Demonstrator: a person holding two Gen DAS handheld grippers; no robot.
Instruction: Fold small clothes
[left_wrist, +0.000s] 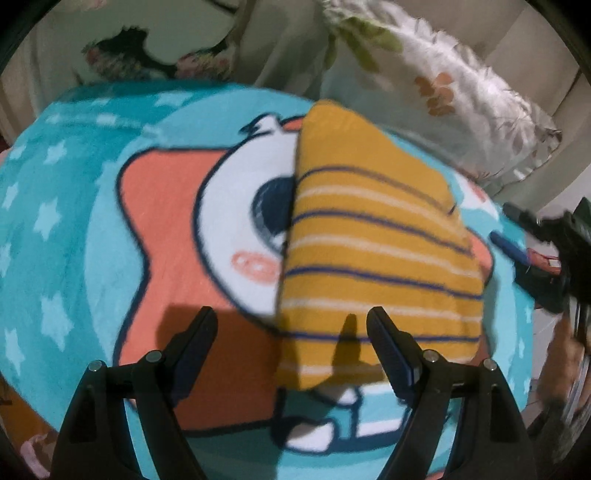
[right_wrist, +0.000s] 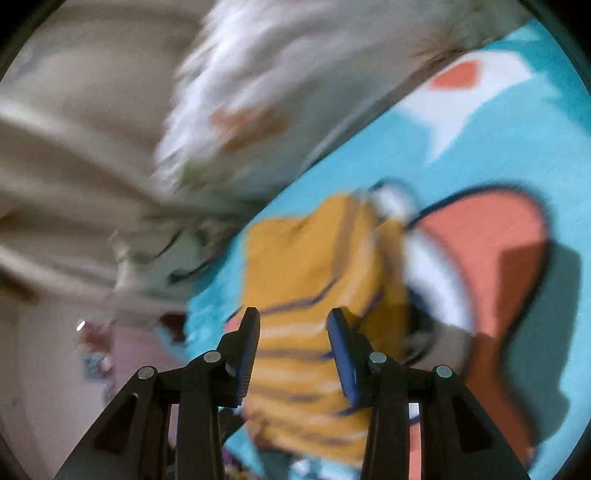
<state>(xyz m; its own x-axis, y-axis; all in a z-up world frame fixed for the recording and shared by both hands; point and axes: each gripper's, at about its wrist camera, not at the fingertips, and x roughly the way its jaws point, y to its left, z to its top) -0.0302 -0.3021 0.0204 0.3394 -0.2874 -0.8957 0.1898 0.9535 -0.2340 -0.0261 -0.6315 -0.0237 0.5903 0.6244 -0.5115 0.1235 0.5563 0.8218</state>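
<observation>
2 tongs show here, 1 per view, and neither holds anything. The left tongs (left_wrist: 291, 325), at the bottom centre of the left wrist view, stand wide apart above the near end of the mustard-yellow knitted garment with thin navy and white stripes (left_wrist: 373, 240). That garment lies already folded into a compact, roughly rectangular pad in the middle of the frame, on the turquoise plush blanket with white stars and a coral-and-white cartoon figure (left_wrist: 74, 229). In the right wrist view the right tongs (right_wrist: 293, 332) stand partly apart at the bottom centre, with the striped garment (right_wrist: 314, 266) beyond them and nothing between the pads; this view is heavily blurred.

The garment looks light, soft and limp, so it should sag and unfold if lifted by 1 corner. A safer hold, I judge, is across a folded edge, pinching all layers together, or 2 corners taken at once. The plush blanket may cling to the knit and drag it.

No brand, label or readable writing shows on anything.
</observation>
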